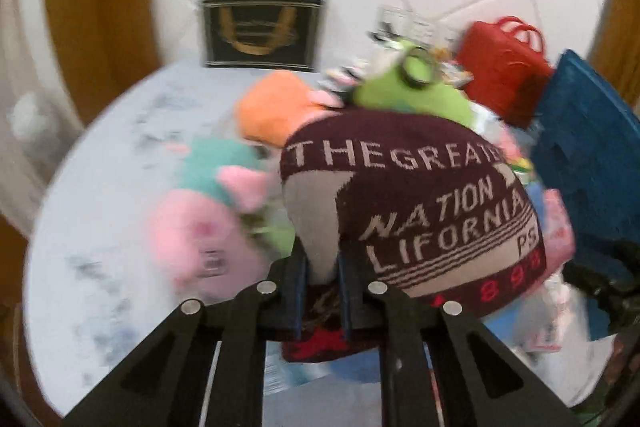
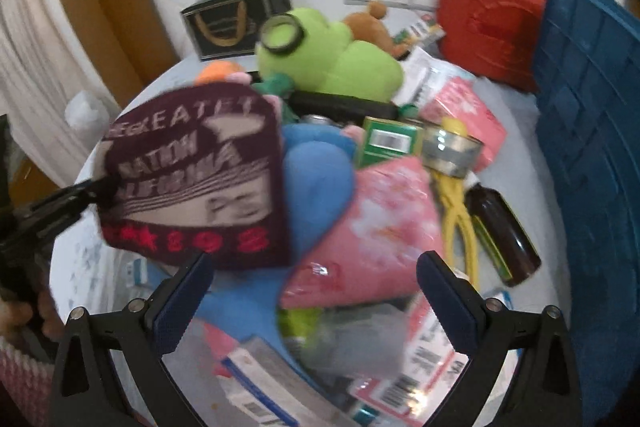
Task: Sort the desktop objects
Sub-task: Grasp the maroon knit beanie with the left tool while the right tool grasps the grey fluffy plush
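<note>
- Maroon knitted fabric, the knit hat point(image 1: 412, 211), bears woven pale lettering, stripes and red figures along its hem; it hangs above the pile of objects, its surface soft and rounded.
- Left gripper point(image 1: 322, 281): black fingers with blue pads stand narrow, pinched onto a fold of the knit hat.
- Right gripper point(image 2: 316, 291): fingers spread wide, nothing between the pads, hovering over the pile.
- Pale tabletop point(image 1: 120, 147): round, with a faint grey print.
- Plush items: green plush toy point(image 2: 332, 55) with a ringed goggle eye, pink plush toy point(image 1: 200, 239), orange plush point(image 1: 276, 111), blue plush point(image 2: 316, 179); all fuzzy and rounded.
- Pink plastic packet point(image 2: 380, 231): glossy, crinkled, beside the blue plush.
- Rigid items: red plastic case point(image 2: 488, 15) with loop handles, blue ribbed crate point(image 2: 592, 155), brown glass bottle point(image 2: 504, 231), metal tin point(image 2: 452, 151), yellow cable point(image 2: 460, 219).
</note>
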The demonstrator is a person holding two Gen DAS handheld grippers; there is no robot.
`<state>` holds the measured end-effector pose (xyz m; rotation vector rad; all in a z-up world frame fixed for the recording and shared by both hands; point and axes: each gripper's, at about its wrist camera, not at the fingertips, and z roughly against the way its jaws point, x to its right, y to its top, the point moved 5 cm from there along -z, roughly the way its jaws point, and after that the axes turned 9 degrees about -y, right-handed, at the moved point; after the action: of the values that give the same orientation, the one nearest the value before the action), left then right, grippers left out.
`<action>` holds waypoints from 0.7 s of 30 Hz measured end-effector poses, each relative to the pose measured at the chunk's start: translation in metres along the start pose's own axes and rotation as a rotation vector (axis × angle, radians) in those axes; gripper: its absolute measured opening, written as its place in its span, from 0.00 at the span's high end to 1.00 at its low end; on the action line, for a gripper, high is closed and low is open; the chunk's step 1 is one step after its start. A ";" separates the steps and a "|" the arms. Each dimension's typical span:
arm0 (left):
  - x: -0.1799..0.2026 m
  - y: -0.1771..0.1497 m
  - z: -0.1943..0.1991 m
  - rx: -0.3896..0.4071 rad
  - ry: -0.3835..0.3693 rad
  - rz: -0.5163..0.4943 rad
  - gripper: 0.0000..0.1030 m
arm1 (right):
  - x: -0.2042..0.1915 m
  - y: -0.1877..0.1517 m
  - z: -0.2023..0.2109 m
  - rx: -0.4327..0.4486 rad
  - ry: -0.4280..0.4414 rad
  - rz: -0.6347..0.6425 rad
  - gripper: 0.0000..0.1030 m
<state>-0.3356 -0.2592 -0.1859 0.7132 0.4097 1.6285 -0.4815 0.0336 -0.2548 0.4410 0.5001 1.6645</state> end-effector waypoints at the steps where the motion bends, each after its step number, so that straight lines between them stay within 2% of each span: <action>1: -0.009 -0.003 0.004 -0.008 0.027 0.007 0.87 | -0.008 0.001 0.000 0.004 0.005 0.016 0.02; 3: -0.025 -0.013 0.010 -0.021 0.097 0.010 0.87 | -0.023 0.002 -0.001 0.005 0.014 0.045 0.11; 4: -0.036 -0.021 0.013 -0.028 0.165 0.006 0.87 | -0.026 0.002 -0.002 0.002 0.015 0.054 0.14; 7: -0.063 -0.039 0.020 -0.053 0.315 0.007 0.87 | -0.041 0.001 -0.005 -0.005 0.022 0.092 0.14; 8: -0.071 -0.042 0.020 -0.062 0.334 0.018 0.87 | -0.043 0.000 -0.005 -0.005 0.023 0.101 0.14; 9: -0.076 -0.046 0.019 -0.072 0.342 0.030 0.87 | -0.048 0.000 -0.006 -0.006 0.027 0.114 0.14; 12: -0.087 -0.056 0.014 -0.088 0.302 0.091 0.87 | -0.058 0.000 -0.011 -0.013 0.035 0.140 0.14; 14: -0.089 -0.061 0.011 -0.097 0.281 0.125 0.80 | -0.063 0.001 -0.013 -0.010 0.027 0.152 0.14; 16: -0.088 -0.067 0.010 -0.110 0.264 0.149 0.57 | -0.067 0.001 -0.013 -0.006 0.019 0.163 0.14; 17: -0.086 -0.068 0.009 -0.111 0.255 0.154 0.50 | -0.069 0.000 -0.011 -0.006 0.022 0.169 0.14; 18: -0.083 -0.072 0.012 -0.108 0.245 0.154 0.39 | -0.072 0.000 -0.010 -0.004 0.022 0.176 0.13; 21: -0.075 -0.076 0.025 -0.093 0.229 0.163 0.33 | -0.078 -0.003 -0.006 -0.003 0.029 0.208 0.07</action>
<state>-0.2570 -0.3212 -0.2317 0.5014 0.4457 1.8801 -0.4706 -0.0439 -0.2619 0.4802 0.4865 1.8733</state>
